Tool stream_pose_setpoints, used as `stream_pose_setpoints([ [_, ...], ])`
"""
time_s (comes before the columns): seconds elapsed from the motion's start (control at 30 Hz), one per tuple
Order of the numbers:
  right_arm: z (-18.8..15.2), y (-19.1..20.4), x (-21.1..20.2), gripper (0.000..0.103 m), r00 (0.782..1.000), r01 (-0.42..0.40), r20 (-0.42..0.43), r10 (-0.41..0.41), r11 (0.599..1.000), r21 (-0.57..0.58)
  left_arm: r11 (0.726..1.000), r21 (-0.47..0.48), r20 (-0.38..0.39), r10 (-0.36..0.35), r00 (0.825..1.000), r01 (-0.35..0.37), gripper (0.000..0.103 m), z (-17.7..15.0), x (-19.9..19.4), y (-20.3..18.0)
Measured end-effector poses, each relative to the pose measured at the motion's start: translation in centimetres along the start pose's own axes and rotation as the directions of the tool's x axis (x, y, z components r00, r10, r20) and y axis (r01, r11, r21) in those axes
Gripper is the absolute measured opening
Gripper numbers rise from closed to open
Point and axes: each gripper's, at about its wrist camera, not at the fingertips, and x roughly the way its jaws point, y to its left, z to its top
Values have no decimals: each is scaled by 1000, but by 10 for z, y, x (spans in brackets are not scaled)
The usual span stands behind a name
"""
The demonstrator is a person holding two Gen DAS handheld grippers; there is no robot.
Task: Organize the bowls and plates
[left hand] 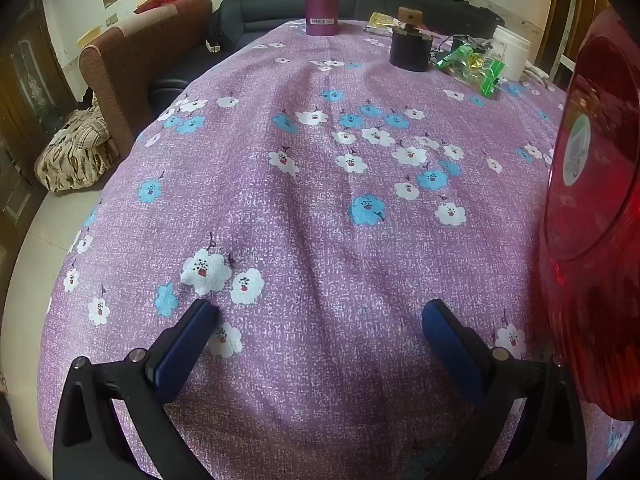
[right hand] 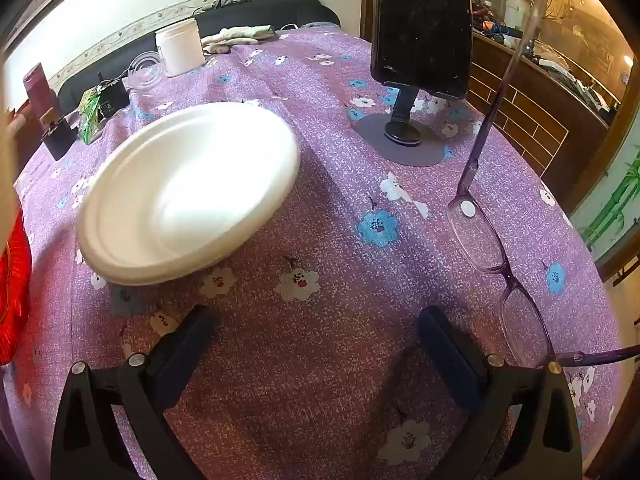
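Left gripper (left hand: 320, 316): fingers spread wide over bare cloth, nothing between them, pointing steeply down at the table.
Right gripper (right hand: 316, 322): fingers spread wide too, nothing between them, tips above the cloth.
Cloth (left hand: 304, 208): purple, printed with white and blue flowers, covers the whole table.
Red plate (left hand: 596, 216): translucent, at the right edge of the left view, just beside the left gripper's right finger; it looks tilted up, underside with a round sticker facing the camera. Whether it rests on the cloth I cannot tell.
White bowl (right hand: 188, 192): upside down on the cloth, rim down, base up; ahead and left of the right gripper, apart from it. Its oval outline runs from lower left to upper right.
Phone stand (right hand: 404, 128): upright, behind the bowl to the right.
Glasses (right hand: 496, 264): purple, by the right finger, one arm sticking up.
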Motion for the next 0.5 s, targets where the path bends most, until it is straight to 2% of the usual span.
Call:
stream_pose_setpoints([
  [0.5, 0, 1, 0, 102, 1000, 1, 5, -1, 1000, 0, 1000, 1, -1, 2, 1000, -2, 103, 0, 0, 0],
])
